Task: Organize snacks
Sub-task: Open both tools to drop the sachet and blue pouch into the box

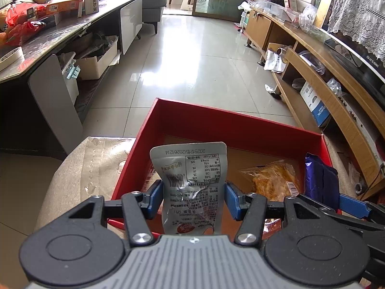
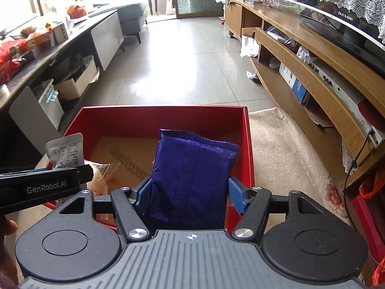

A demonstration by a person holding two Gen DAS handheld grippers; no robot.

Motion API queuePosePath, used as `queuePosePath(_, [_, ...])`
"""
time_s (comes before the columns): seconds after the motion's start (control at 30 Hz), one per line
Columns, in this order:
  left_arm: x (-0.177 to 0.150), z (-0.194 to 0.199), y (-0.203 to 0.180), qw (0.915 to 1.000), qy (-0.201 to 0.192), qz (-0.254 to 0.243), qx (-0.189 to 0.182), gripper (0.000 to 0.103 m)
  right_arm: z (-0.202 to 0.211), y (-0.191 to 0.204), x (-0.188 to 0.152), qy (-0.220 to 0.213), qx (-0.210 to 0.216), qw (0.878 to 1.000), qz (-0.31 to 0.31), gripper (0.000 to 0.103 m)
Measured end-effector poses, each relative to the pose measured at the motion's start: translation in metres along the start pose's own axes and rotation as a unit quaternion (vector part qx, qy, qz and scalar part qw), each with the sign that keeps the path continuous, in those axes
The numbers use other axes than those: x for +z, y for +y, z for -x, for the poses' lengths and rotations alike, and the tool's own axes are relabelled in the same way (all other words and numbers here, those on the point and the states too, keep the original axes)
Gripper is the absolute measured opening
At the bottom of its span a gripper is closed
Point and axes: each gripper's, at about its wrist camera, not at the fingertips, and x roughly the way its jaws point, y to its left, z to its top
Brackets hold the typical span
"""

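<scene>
My left gripper (image 1: 193,198) is shut on a silver snack packet (image 1: 192,183), held upright over the near edge of an open red box (image 1: 240,122). My right gripper (image 2: 190,197) is shut on a dark blue snack pack (image 2: 192,178), held upright over the right part of the same red box (image 2: 163,120). A clear bag of orange snacks (image 1: 274,180) lies on the box's brown bottom. In the right wrist view the silver packet (image 2: 66,153) and the left gripper's body show at the left. In the left wrist view the blue pack (image 1: 317,180) shows at the right.
The box sits on a beige cloth-covered surface (image 2: 288,149). A dark table (image 1: 60,33) with boxes and red bags runs along the left. A wooden TV cabinet (image 2: 312,55) runs along the right. A tiled floor (image 1: 192,60) lies ahead.
</scene>
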Motion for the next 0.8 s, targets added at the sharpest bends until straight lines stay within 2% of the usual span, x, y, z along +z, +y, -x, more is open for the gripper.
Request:
queuePosePath(0.53, [-0.003,-0.026,-0.007,0.9996,0.018,-0.009,0.019,0.051,-0.036,0.002,-0.002,0.009,-0.005,1.000,0.004,0.072])
queuePosePath(0.8, [-0.004,-0.031,-0.009,0.9993,0.027,-0.015,0.023,0.053,-0.038,0.007,-0.002,0.011,-0.011,1.000,0.019,0.073])
